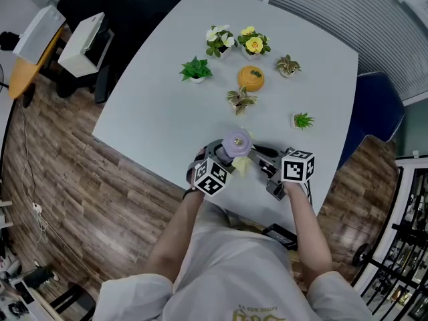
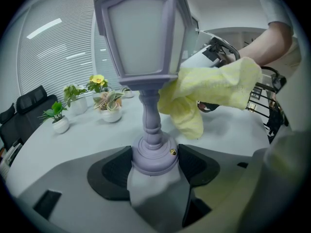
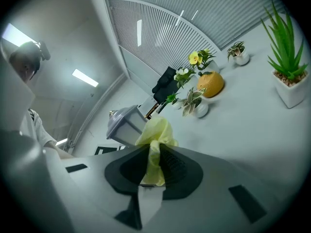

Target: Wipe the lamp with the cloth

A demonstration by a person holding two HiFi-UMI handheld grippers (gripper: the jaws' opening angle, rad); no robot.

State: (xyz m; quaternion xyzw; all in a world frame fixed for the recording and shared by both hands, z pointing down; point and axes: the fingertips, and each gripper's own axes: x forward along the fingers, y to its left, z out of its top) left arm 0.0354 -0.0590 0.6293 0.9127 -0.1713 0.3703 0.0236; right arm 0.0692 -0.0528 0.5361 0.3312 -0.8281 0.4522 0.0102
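From the head view, the lamp [image 1: 236, 142] stands at the desk [image 1: 167, 112] edge nearest the person, between the two tools. The left hand-held gripper [image 1: 224, 159] is down at its foot. The right hand-held gripper [image 1: 262, 163] comes in from the other side with the yellow cloth [image 1: 241, 165]. Further toward the far edge I count six small potted plants [image 1: 196, 69] and one orange pot [image 1: 251, 78].

In the left gripper view, the left hand-held gripper [image 2: 154, 163] has its jaws wide and clamped on the lamp's [image 2: 146, 47] round base, one pad on each side, so the lamp stands upright. The cloth [image 2: 214, 89] lies against the lower right side of the lantern head, beside the stem.

In the right gripper view, the right hand-held gripper [image 3: 153, 168] is closed tight on a bunched strip of the cloth [image 3: 156, 132]. The loose end fluffs out past the jaws and touches the lamp [image 3: 125, 123].

So the wiping looks to be under way, on one face of the lantern head. I'd say the next move calls for drawing the cloth across that face and down the stem with light pressure. The left grip must hold the base steady so the lamp does not tip. The other faces would need the right tool to come round them.

In all: one lamp, one cloth, two grippers.
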